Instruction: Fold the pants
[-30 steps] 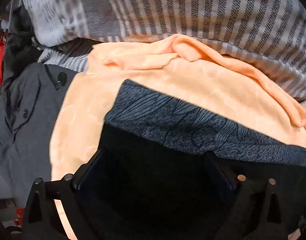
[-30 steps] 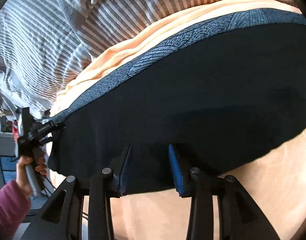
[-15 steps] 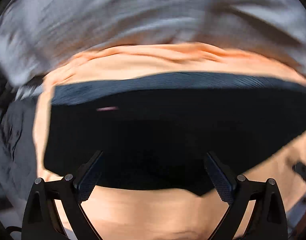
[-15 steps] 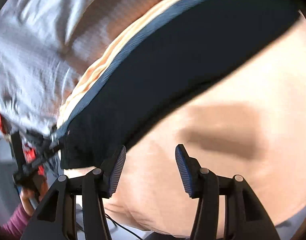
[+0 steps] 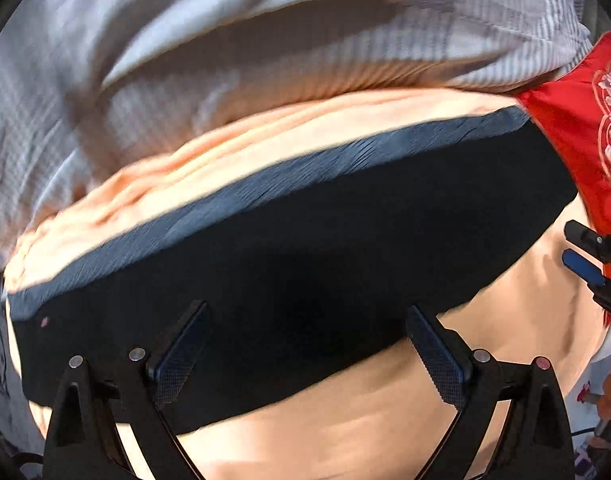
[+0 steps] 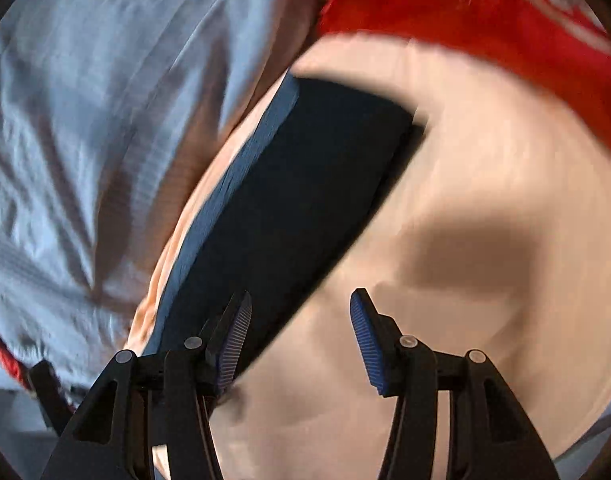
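On the peach sheet (image 5: 385,420) lie the pants (image 5: 305,264), already a flat dark band with a grey-blue patterned strip along the far edge. They look soft, light and limp (thin knit, likely to sag and slide when lifted), so a pinch at an end corner through all layers seems the best hold. The left gripper (image 5: 305,352) hovers over the near edge, jaws spread wide and empty. The right gripper (image 6: 301,336) sits beside one end, over bare sheet, jaws apart and holding nothing. Behind lies a striped grey blanket (image 5: 185,60), with a red embroidered cloth (image 5: 585,128) at one side.
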Tool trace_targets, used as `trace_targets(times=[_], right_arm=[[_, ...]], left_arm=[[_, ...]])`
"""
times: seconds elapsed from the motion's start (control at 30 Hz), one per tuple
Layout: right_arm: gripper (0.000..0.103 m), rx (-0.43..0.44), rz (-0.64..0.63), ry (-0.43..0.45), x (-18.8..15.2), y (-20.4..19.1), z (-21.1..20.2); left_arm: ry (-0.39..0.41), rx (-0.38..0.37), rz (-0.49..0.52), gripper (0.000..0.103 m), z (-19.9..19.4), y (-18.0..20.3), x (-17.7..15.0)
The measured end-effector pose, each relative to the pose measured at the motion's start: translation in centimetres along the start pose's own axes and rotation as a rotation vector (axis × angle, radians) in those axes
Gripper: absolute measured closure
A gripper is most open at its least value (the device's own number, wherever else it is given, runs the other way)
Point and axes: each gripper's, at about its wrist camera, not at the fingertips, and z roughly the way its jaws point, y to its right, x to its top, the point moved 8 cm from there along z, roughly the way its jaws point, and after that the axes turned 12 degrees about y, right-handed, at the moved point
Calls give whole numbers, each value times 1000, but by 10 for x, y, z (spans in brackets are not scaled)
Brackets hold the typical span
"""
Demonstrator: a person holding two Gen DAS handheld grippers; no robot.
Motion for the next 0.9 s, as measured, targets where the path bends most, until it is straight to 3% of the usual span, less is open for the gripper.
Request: trace_targets(times=[0.03,0.1,0.2,0.37,0.4,0.43,0.5,0.6,0.7,0.83,0.9], right_arm=[[49,-13,-2,10,10,2,2],[72,-47,-21,31,28,6,4],[79,-58,-64,48,50,9,11],[82,-76,-157,17,66,23,30],[87,-94,-150,0,65,31,35],[102,-100,-128,-8,64,37,37],[103,-75,-56,12,71,43,33],[101,-33,-168,82,86,17,30],[100,36,-187,44,98,-7,56],[100,48,-237,36,116,-22,88],[100,40,-287,20,120,-26,106]], left_arm=[[13,-5,3,4,6,13,14],[28,-5,4,5,13,34,29],[34,-9,-19,19,36,53,50],[29,4,14,26,60,99,67],[19,22,24,26,63,106,67],[2,39,18,26,69,107,67],[-10,57,-23,26,75,102,70],[20,94,-82,26,78,91,82],[15,134,-116,26,92,82,89],[12,107,-231,26,104,70,87],[30,116,-218,26,103,70,87]])
